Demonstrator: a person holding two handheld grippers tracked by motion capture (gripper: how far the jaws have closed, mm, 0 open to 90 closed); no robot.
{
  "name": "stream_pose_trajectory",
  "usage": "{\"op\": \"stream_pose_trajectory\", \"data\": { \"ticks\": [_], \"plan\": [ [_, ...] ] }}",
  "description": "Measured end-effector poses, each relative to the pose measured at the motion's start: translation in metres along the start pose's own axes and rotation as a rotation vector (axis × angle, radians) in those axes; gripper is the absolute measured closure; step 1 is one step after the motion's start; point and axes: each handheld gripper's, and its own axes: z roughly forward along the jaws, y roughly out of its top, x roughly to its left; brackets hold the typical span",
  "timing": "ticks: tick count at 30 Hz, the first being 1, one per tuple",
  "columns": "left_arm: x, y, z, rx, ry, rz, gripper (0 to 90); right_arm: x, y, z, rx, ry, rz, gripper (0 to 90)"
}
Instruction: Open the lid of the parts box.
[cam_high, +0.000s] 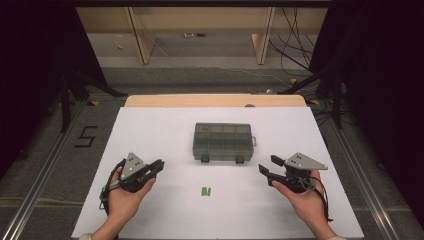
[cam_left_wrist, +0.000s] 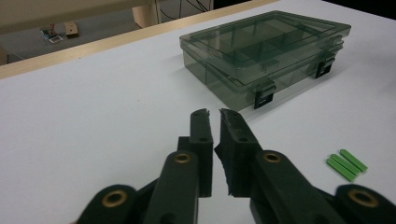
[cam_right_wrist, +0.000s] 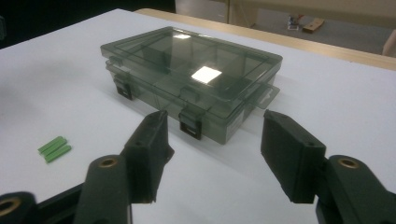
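A smoky translucent compartment box (cam_high: 222, 141) with a closed lid and two dark latches sits mid-table, also seen as the box (cam_left_wrist: 264, 51) and the box (cam_right_wrist: 191, 74). Small green sticks (cam_high: 206, 191) lie side by side in front of it, near the table's front; the same sticks (cam_left_wrist: 346, 164) and sticks (cam_right_wrist: 54, 149) lie in the gripper views. My left gripper (cam_high: 159, 165) is held at the left with jaws nearly together and nothing between them, gripper (cam_left_wrist: 214, 114). My right gripper (cam_high: 269, 164) is at the right, open and empty, gripper (cam_right_wrist: 215, 126).
A white sheet (cam_high: 150, 130) covers the table, whose wooden far edge (cam_high: 215, 100) shows beyond it. Dark stands and cables stand on the floor behind and to both sides.
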Motion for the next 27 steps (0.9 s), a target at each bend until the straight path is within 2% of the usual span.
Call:
{"op": "stream_pose_trajectory", "data": {
  "ticks": [4,5,6,8,12,13,16,18,19,20,22,24,25,27],
  "plan": [
    [0.002,0.001,0.01,0.027,-0.008,0.004,88.9,-0.001,0.002,0.005,-0.009,0.001,-0.001,50.5],
    [0.002,0.001,0.013,0.027,-0.013,-0.002,89.4,-0.002,0.002,0.007,-0.035,0.004,-0.008,52.4],
    [0.002,0.002,0.015,0.036,-0.01,0.002,89.7,-0.002,0.003,0.006,-0.012,0.002,-0.008,55.3],
    [0.001,0.005,0.021,0.04,-0.015,0.007,89.9,-0.003,0.004,0.007,-0.011,0.013,-0.004,62.1],
    [0.001,0.009,0.037,0.059,-0.021,0.011,89.9,-0.008,0.008,0.01,0.003,0.006,-0.011,74.9],
    [0.001,0.011,0.042,0.065,-0.023,0.016,89.9,-0.01,0.008,0.012,0.002,0.0,-0.011,78.5],
    [0.001,0.015,0.056,0.078,-0.016,0.039,90.0,-0.018,0.011,0.022,0.045,-0.002,-0.008,87.9],
    [0.001,0.018,0.064,0.104,-0.014,0.062,90.0,-0.021,0.011,0.027,0.041,-0.009,-0.013,88.8],
    [0.0,0.019,0.07,0.102,-0.015,0.06,90.0,-0.022,0.011,0.03,0.066,-0.005,-0.002,89.7],
    [0.001,0.02,0.073,0.122,-0.019,0.078,90.0,-0.025,0.012,0.033,0.083,-0.022,-0.011,90.0],
    [0.0,0.02,0.082,0.132,-0.02,0.084,90.0,-0.028,0.011,0.041,0.084,-0.017,-0.006,90.0],
    [-0.001,0.02,0.089,0.148,-0.023,0.1,90.0,-0.03,0.011,0.048,0.108,-0.016,0.009,90.0],
    [0.001,0.02,0.091,0.191,-0.031,0.14,90.0,-0.032,0.011,0.051,0.11,-0.019,-0.003,90.0],
    [0.0,0.019,0.097,0.201,-0.027,0.155,90.0,-0.032,0.01,0.057,0.129,-0.017,0.011,90.0]
  ]
}}
